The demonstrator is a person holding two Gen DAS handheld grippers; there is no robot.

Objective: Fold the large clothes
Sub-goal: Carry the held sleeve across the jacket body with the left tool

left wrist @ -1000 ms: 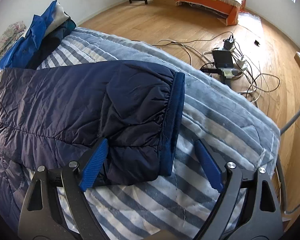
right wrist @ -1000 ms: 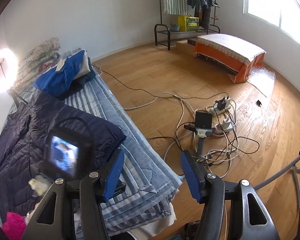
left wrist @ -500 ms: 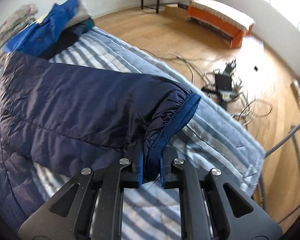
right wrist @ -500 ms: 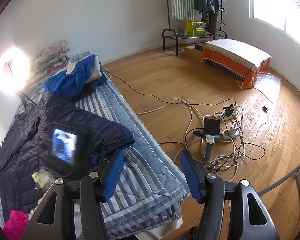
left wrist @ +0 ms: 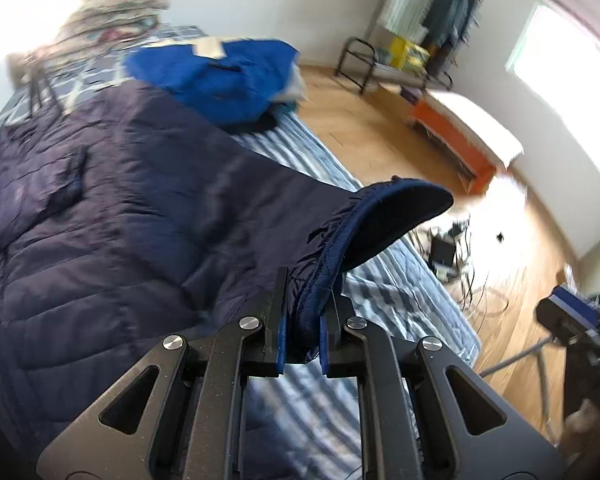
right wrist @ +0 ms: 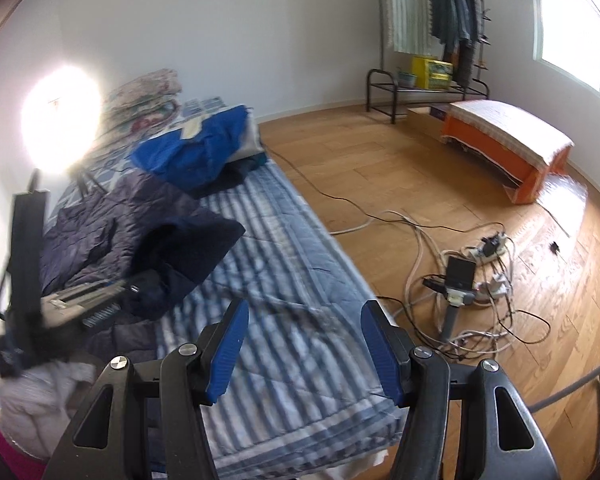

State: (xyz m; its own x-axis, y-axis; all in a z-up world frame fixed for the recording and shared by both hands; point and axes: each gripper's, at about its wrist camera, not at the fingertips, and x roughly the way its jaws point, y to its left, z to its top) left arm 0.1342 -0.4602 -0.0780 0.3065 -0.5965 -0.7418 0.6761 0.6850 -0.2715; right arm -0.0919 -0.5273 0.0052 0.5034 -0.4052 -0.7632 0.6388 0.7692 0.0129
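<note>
A dark navy puffer jacket (left wrist: 100,208) lies spread on the blue-and-white striped quilt (left wrist: 384,280). My left gripper (left wrist: 304,320) is shut on the sleeve's cuff (left wrist: 380,216), which is raised off the quilt with its opening gaping. The right wrist view shows the jacket (right wrist: 100,232) at the left, its sleeve (right wrist: 196,248) lifted, with the left gripper (right wrist: 100,300) blurred below it. My right gripper (right wrist: 300,344) hangs open over the quilt (right wrist: 284,264) near the bed's front corner, with nothing between its fingers.
A bright blue garment pile (right wrist: 196,152) and folded floral bedding (right wrist: 144,92) sit at the bed's far end by a ring light (right wrist: 60,120). Cables and a power strip (right wrist: 472,280) litter the wood floor. An orange bench (right wrist: 504,140) and a clothes rack (right wrist: 428,40) stand beyond.
The left gripper shut on the sleeve cuff, then lifted it off the quilt and rolled. The right gripper shifted a little and stayed open.
</note>
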